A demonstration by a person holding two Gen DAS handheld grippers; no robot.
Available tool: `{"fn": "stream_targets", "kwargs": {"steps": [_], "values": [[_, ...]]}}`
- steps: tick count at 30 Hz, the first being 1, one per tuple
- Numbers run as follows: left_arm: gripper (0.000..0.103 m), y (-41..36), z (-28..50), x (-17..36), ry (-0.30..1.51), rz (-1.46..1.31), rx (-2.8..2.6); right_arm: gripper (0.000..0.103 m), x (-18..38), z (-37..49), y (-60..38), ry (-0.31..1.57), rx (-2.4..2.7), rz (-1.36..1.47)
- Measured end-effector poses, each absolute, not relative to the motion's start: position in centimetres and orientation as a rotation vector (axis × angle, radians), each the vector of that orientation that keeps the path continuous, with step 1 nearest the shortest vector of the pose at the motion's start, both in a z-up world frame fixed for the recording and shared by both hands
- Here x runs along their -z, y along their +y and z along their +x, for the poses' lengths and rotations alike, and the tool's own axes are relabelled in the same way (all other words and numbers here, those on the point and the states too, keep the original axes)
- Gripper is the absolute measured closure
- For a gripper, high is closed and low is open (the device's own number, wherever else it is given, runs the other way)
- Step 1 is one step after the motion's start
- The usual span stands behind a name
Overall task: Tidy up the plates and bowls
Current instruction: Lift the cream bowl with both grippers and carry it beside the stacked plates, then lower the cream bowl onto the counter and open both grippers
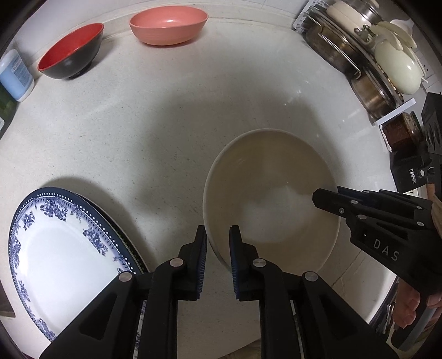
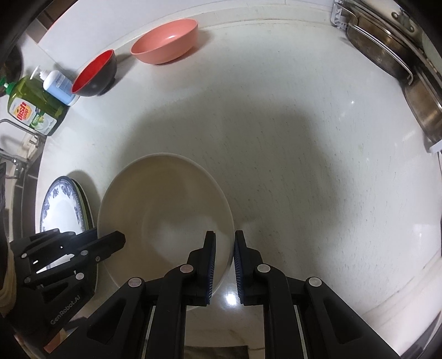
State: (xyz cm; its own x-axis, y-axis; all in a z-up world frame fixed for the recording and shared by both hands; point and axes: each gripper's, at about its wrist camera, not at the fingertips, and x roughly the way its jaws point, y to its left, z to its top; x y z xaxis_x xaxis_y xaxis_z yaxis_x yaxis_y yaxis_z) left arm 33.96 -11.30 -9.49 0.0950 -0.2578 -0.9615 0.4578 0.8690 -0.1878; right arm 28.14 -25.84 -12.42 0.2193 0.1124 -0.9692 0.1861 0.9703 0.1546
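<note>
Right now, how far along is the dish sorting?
Done: blue floral plate sits atop other plates at the left. In hand: left gripper and right gripper each clamp opposite sides of the cream bowl's rim. Left: pink bowl and red-and-black bowl stand separate at the back.
</note>
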Motion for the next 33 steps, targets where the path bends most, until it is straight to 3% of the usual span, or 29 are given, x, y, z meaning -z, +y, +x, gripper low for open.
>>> {"fn": "stream_targets", "kwargs": {"steps": [12, 19, 23, 26, 33], "values": [[0.082, -11.0, 34.1, 9.6, 1.387, 0.161, 0.543, 0.088, 12.5, 28.2, -25.6, 1.351, 0.049, 0.262], [0.064, -10.9, 34.3, 8.9, 1.349, 0.166, 0.531, 0.087, 12.1, 28.0, -25.6, 1.341, 0.053, 0.244], [0.052, -10.5, 34.6, 8.0, 1.320, 0.158, 0.524, 0.070, 11.3, 27.8, -25.6, 1.321, 0.059, 0.240], [0.041, -10.1, 34.8, 6.9, 1.272, 0.162, 0.509, 0.069, 10.5, 27.7, -25.9, 1.300, 0.081, 0.233], [0.031, -9.3, 35.6, 4.5, 1.177, 0.181, 0.477, 0.062, 8.3, 28.0, -25.5, 1.235, 0.097, 0.207]]}}
